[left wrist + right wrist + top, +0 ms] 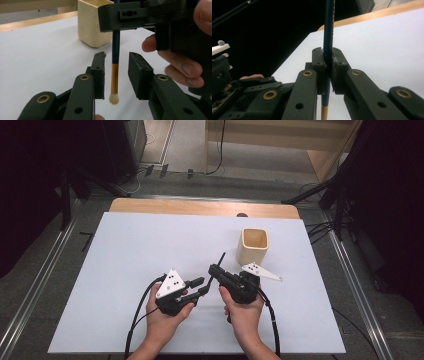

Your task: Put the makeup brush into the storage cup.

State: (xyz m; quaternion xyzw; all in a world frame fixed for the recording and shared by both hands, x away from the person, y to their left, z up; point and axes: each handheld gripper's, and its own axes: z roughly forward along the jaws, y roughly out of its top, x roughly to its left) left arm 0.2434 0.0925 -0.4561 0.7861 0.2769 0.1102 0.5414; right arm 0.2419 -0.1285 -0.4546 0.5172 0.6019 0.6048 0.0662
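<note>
Right gripper [327, 66] clamps the brush [115, 52]; left gripper [116, 72] jaws narrowly apart around it — back left off straight, then go to cup [254, 245].

both hands low & close together, left gripper [116, 72] w/ jaws apart, pads touching nothing, right gripper [327, 66] clamped tight, tips nearly meeting the left one

two hands hold the left gripper [199, 286] and the right gripper [214, 270] close together, jaws facing each other. a thin dark brush [217, 265] rises between them. a cream cup [254, 246] stands just beyond the right gripper on the white table [125, 270].
</note>
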